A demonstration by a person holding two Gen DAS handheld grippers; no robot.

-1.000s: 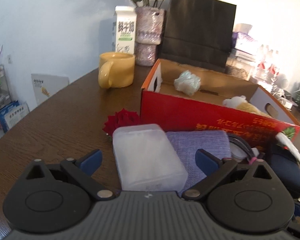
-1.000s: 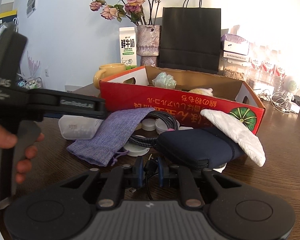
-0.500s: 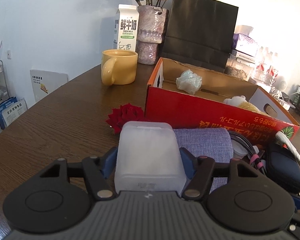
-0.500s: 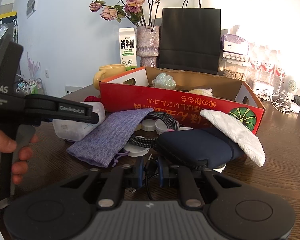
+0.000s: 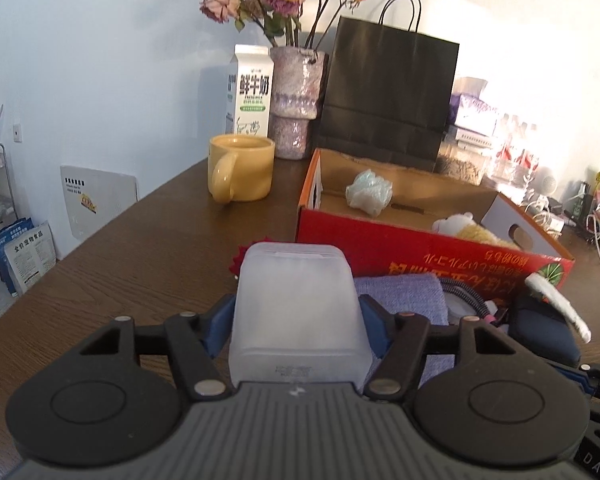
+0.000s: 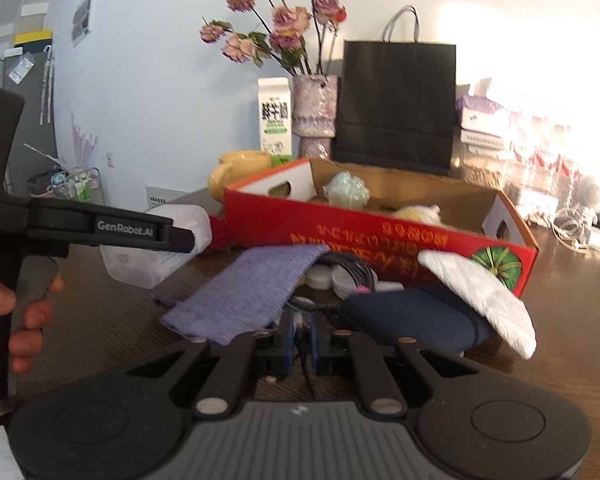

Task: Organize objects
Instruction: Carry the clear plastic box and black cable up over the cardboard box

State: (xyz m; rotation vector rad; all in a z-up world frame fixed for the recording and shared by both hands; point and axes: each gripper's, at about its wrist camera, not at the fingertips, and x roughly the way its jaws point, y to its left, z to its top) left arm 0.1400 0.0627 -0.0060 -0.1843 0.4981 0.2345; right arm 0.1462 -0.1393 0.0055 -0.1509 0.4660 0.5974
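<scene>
My left gripper (image 5: 298,320) is shut on a translucent white plastic box (image 5: 298,304), its blue pads pressing both sides. In the right wrist view the box (image 6: 156,240) hangs tilted just above the brown table (image 6: 100,320), left of the red cardboard box (image 6: 380,236). My right gripper (image 6: 300,336) is shut on a thin black cable (image 6: 308,376) that runs back to a coil (image 6: 352,268) beside a purple cloth pouch (image 6: 252,292). A navy pouch (image 6: 412,316) lies right of the fingers, with a white pad (image 6: 480,292) leaning on it.
The red cardboard box (image 5: 420,248) holds a crumpled pale green wad (image 5: 368,194) and a plush toy (image 5: 460,228). A red rose (image 5: 240,258) lies by its left corner. Behind stand a yellow mug (image 5: 242,168), milk carton (image 5: 252,92), flower vase (image 5: 296,100) and black paper bag (image 5: 388,92).
My left gripper closed from wide open onto the plastic box and raised it a little, tipping it. The right gripper stayed shut on the cable and barely moved.
</scene>
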